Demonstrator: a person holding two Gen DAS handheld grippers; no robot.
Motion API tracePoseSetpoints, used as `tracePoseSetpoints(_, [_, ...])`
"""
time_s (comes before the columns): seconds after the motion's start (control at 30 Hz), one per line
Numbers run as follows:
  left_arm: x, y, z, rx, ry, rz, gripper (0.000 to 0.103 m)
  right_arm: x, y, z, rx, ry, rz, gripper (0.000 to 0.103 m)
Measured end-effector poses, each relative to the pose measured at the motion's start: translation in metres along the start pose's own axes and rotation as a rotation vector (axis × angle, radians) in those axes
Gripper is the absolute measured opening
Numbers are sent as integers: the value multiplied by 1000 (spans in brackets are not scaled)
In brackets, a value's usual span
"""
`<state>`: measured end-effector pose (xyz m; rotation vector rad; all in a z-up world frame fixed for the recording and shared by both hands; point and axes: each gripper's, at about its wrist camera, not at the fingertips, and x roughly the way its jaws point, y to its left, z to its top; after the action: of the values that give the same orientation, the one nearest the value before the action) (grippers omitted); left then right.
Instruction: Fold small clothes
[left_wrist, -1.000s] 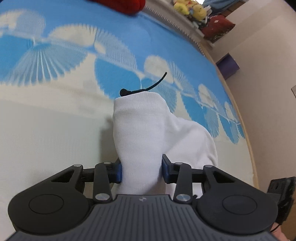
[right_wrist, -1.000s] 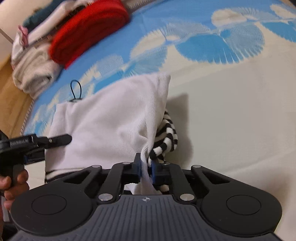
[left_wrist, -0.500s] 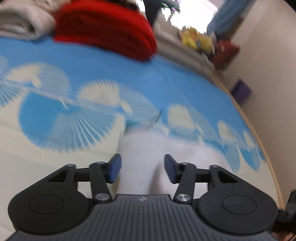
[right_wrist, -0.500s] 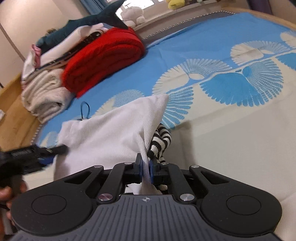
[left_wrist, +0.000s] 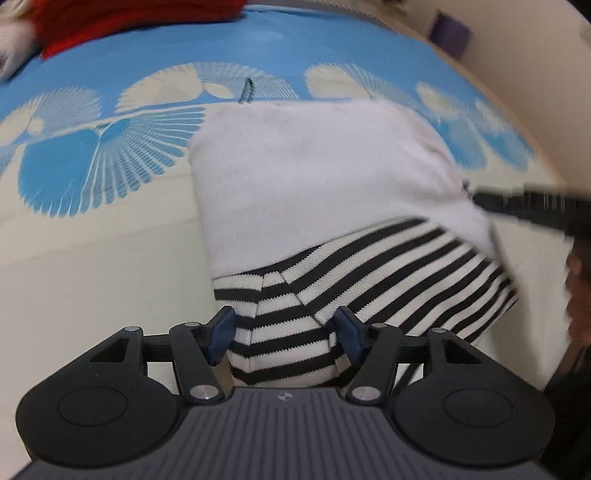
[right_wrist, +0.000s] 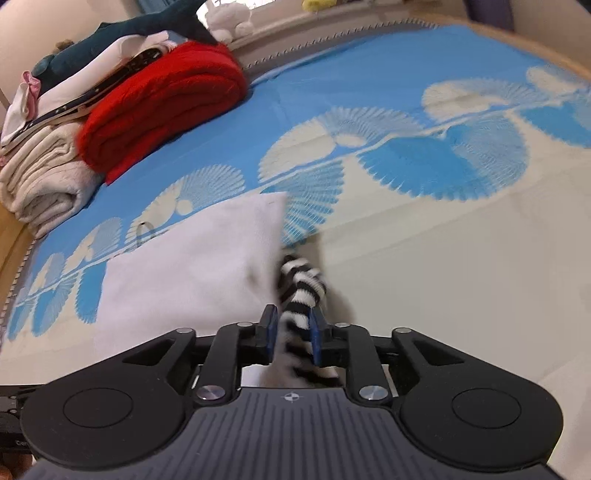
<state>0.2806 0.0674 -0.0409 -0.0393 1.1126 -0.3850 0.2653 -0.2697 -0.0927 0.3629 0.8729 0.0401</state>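
A small garment lies folded on the blue and cream bedspread (left_wrist: 92, 229). Its white part (left_wrist: 317, 173) lies over its black-and-white striped part (left_wrist: 369, 273). My left gripper (left_wrist: 283, 334) is open, its blue pads either side of the striped hem without pinching it. In the right wrist view the white part (right_wrist: 192, 266) lies to the left and a bunched striped end (right_wrist: 303, 291) sits between my right gripper's (right_wrist: 291, 334) parted pads. A black cord loop (left_wrist: 245, 88) lies just beyond the garment.
A folded red knit (right_wrist: 166, 103), cream towels (right_wrist: 40, 177) and other stacked clothes with a plush shark (right_wrist: 147, 26) sit at the bed's far left. The wooden bed edge (right_wrist: 554, 48) runs along the right. The other gripper (left_wrist: 532, 206) shows blurred at the right.
My right gripper has let go of the white cloth and its jaws have parted. My left gripper has pulled back towards the striped hem and opened wider. The garment now lies flatter.
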Motion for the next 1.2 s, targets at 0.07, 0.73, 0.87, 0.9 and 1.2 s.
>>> tracePoseSetpoints(0.07, [-19,2,-3,-23,-41,-43,64,-11,3,-3,-42,-7,0,37])
tracePoseSetpoints(0.73, [-142,-89,-95,72,-312,323,102,-160,12,-59,-274,-182,-107,66])
tracePoseSetpoints(0.87, [-154,-108,-139,-124,-322,259,102,-195,17,-97,-232,-235,-84,69])
tracePoseSetpoints(0.9, [-153,-113,-147,-139,-313,252,102,-197,20,-104,-226,-230,-78,71])
tracePoseSetpoints(1.2, [-135,-150,-161,-50,-302,313,102,-201,42,-139,-283,-191,-107,73])
